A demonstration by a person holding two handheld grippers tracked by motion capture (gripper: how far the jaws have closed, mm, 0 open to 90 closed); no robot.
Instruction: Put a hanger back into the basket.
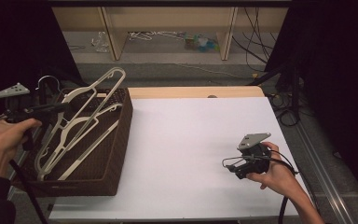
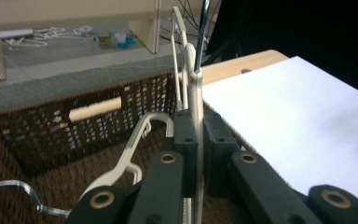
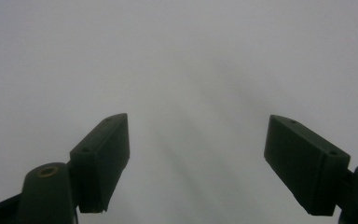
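- White-topped table (image 1: pixel 191 154) w/ a pale wooden strip along its far edge; most of the white surface is bare. That's my set-down area, so I'd aim for the open middle.
- Dark brown woven wicker basket (image 1: pixel 116 154), rectangular, sits on the table's left end. Its right wall is the obstacle: I judge the lift must go up first, then sideways, so nothing snags on the rim.
- Cream plastic clothes hanger w/ metal hook (image 1: pixel 89 95), the one I'm working, is tilted up out of the basket, far end poking above the back rim. In the left gripper view its thin edge (image 2: pixel 196 107) runs straight up betw. the jaws.
- Second cream plastic hanger (image 1: pixel 81 140) lies in the basket, just under & partly crossing the first. Risk, as I judge it: the two tangle. I'd raise slowly & watch that the lower one stays down.
- Left gripper (image 1: pixel 58 108) is clamped on the raised hanger, jaws pinching its narrow bar near the hook end. Grip is off-centre, so expect it to swing; keep wrist steady.
- Right gripper (image 1: pixel 237 169) rests low over the white surface at the right, jaws spread wide, holding nothing. I'd bring it over to catch the hanger's free end.
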